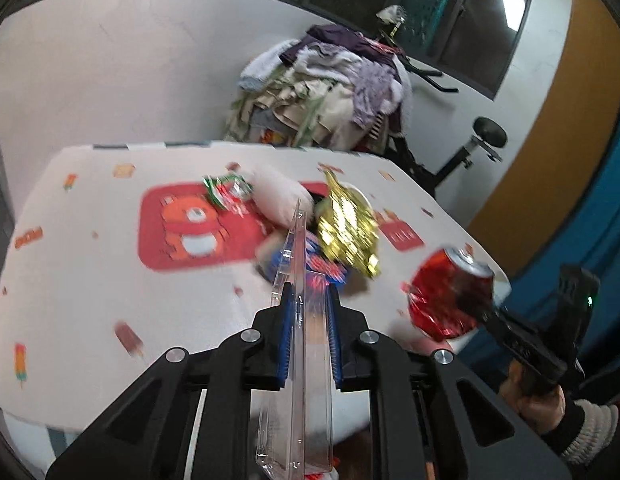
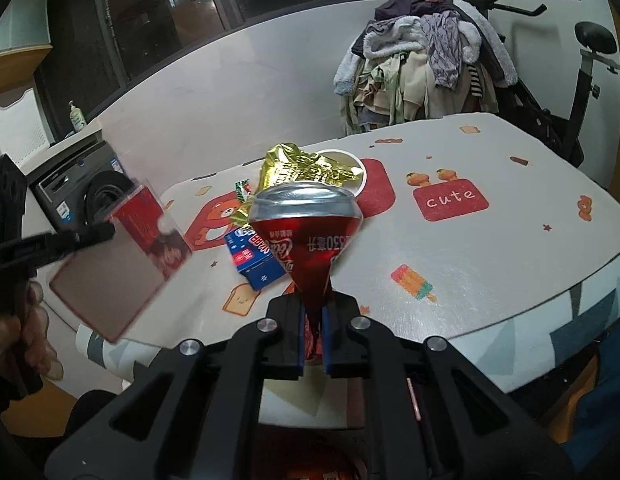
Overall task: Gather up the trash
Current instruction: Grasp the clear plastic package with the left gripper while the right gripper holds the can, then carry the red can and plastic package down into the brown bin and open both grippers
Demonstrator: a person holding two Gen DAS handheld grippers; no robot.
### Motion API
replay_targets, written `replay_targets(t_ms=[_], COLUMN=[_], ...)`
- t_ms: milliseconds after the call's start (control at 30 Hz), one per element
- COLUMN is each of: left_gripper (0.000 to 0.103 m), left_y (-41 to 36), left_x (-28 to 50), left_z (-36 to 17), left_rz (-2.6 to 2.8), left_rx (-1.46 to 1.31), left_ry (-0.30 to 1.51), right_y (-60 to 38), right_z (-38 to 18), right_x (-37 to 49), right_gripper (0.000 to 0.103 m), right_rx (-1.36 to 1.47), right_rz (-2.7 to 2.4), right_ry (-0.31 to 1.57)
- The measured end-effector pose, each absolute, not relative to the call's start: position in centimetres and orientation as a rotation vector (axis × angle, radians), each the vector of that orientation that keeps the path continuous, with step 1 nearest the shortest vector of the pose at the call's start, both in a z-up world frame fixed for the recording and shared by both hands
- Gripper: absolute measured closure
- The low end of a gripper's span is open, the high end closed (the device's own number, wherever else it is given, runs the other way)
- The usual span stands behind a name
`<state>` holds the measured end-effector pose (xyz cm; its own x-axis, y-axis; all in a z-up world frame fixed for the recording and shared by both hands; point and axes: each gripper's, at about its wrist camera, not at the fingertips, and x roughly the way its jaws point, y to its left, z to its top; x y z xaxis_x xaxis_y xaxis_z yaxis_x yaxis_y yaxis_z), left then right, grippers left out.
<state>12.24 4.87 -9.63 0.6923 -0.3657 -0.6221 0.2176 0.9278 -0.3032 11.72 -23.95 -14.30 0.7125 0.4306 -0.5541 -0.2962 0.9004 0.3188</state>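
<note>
The left claw (image 1: 307,316) is clamped on a clear plastic package (image 1: 297,320) held edge-on, its long axis running out along the fingers; the right claw (image 2: 313,334) pinches a crushed red can (image 2: 305,236), rim outward. Both are lifted off the counter (image 2: 490,280), where a gold wrapper (image 2: 305,170) and blue box (image 2: 253,260) lie just ahead, nearer the left claw, I'd say.
</note>
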Motion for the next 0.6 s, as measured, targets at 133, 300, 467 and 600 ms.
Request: replay_targets(t_ms=[133,300,467,600], left_gripper=[0.087,0.087,0.087,0.087], left_y=[2.8,-0.2,-2.2,-3.0], left_x=[9.2,5.2,3.4,3.1], left_z=[-10.4,-12.7,-15.6,-18.3], left_rz=[-0.386,-0.496,-0.551,-0.545], left_rx=[-0.190,-0.154,-0.095,-0.062], left_ry=[0.771,0.844,0.933,0.999], right_y=[-24.5,-25.2,-25.7,-26.1], right_z=[-13.7,-13.6,-13.6,-14.0], right_x=[9.9,7.8,6.4,5.7], right_gripper=[0.093,0.093,0.093,0.093], right_rx=[0.199,0.193,0.184,0.181], right_rz=[0.408,0.407,0.407,0.402], right_ry=[0.660,0.666,0.667,0.677])
